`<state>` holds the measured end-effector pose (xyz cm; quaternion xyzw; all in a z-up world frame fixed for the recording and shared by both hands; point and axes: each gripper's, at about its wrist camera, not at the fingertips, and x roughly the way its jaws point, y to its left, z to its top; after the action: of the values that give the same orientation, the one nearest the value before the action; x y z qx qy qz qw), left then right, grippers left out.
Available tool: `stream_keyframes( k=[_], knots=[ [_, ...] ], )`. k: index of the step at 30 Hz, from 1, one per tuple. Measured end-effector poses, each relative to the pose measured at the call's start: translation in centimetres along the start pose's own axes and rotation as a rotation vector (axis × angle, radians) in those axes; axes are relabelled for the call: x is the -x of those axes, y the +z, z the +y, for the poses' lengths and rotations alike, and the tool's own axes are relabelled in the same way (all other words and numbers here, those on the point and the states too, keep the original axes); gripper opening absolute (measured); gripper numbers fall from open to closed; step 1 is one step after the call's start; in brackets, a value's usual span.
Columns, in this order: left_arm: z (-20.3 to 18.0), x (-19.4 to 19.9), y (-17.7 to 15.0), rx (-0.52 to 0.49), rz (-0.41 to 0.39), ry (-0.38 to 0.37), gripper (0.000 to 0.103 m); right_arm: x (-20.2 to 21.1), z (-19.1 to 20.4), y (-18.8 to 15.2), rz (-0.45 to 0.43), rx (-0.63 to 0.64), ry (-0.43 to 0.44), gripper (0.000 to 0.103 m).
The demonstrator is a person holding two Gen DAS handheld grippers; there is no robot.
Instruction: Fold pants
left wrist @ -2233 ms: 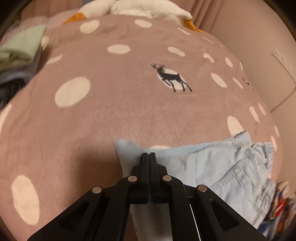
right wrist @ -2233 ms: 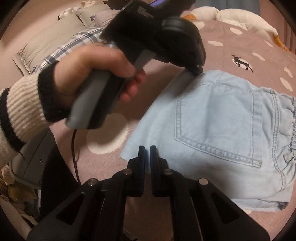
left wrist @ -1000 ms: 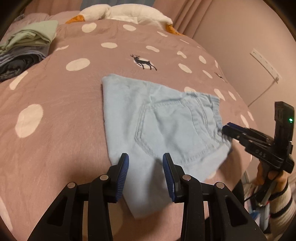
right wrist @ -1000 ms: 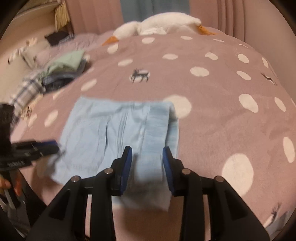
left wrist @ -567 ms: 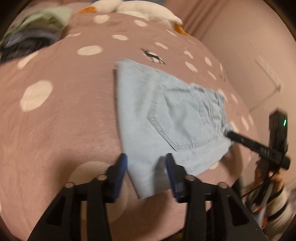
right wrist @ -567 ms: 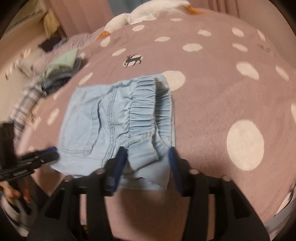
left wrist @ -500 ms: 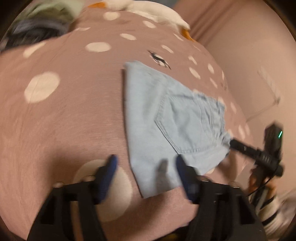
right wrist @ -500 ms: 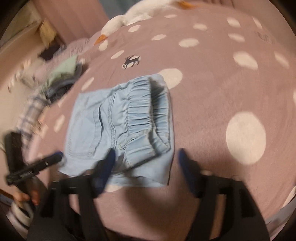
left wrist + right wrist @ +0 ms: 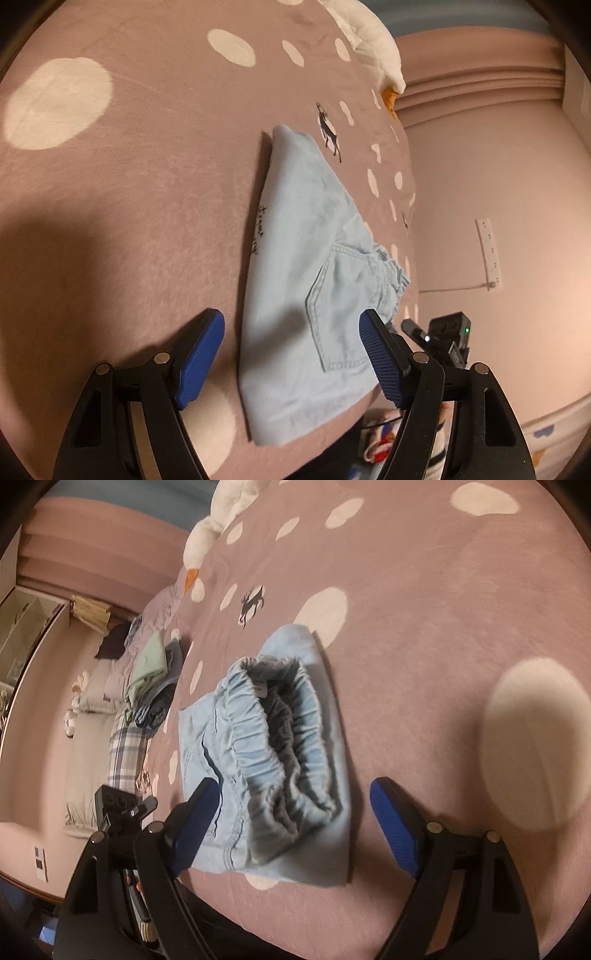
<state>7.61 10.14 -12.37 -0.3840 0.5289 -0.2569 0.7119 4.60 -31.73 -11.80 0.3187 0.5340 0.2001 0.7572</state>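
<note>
Your left gripper [image 9: 291, 363]: fingers spread wide, nothing pinched, hovering over pocket end of pants [image 9: 310, 295]. Your right gripper [image 9: 295, 825]: fingers spread too, straddling gathered waistband [image 9: 280, 738], pads clear of cloth. Pants lie folded, light blue denim, flat on bed [image 9: 129, 206], pink spotted blanket, near its edge. Stack of folded clothes [image 9: 151, 675] sits well apart, farther along bed.

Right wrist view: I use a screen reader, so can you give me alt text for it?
Folded light-blue pants lie on a pink spotted blanket, elastic waistband toward the camera. The open right gripper hovers at the near edge, touching nothing. A stack of folded clothes sits far left.
</note>
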Motion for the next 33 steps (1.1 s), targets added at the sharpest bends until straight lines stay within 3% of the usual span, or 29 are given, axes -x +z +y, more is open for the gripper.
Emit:
stream_keyframes(
  k=[9,17,21,25,33],
  knots=[
    [-1.5,-2.6,1.4,-0.087,0.081,0.006,0.074,-3.5,2.2,1.8,0.107,0.095,-0.004,0.085],
    [-2.2,-3.7,1.6,-0.114,0.098,0.000,0.074,-4.9,2.8,2.9,0.097,0.124,0.046,0.084],
    [-2.3,-3.9,1.5,-0.130,0.100,0.014,0.074,-4.9,2.5,3.1,0.084,0.129,0.044,0.076],
    [-3.0,-4.2,1.2,-0.150,0.091,0.053,0.074,-4.4,1.6,3.1,0.071,0.110,0.056,0.067],
    [-4.1,-4.6,0.6,-0.198,0.075,0.119,0.074,-4.4,1.7,3.1,0.063,0.114,0.047,0.067]
  ],
)
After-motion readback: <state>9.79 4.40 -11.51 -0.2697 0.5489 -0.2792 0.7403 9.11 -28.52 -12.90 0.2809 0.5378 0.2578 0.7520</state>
